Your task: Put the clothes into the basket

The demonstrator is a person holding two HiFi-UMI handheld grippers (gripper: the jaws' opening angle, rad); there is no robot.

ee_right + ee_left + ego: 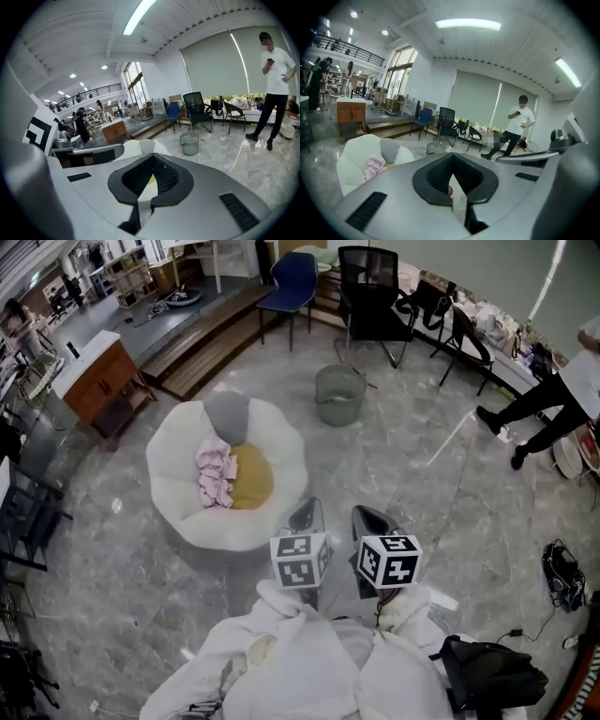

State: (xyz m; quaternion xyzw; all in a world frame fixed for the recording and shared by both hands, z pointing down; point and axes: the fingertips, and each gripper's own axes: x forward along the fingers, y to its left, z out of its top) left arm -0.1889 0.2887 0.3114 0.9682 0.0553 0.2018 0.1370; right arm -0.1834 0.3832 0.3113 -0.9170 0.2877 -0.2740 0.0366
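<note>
A heap of pink clothes [216,472] lies on a white beanbag seat [178,442], next to a yellow piece [251,476]. The round grey mesh basket [339,395] stands on the marble floor beyond the seat, to its right. My left gripper [307,514] and right gripper [372,519] are side by side in front of the seat, apart from the clothes. Both are shut with nothing between the jaws. The left gripper view has the pink clothes [374,166] at lower left and the basket [433,147] ahead. In the right gripper view the basket [190,143] is straight ahead.
A blue chair [291,282] and black chairs [373,301] stand behind the basket. A wooden cabinet [98,381] and a raised step are at far left. A person [553,395] walks at the right. A black bag [487,671] lies on the floor at lower right.
</note>
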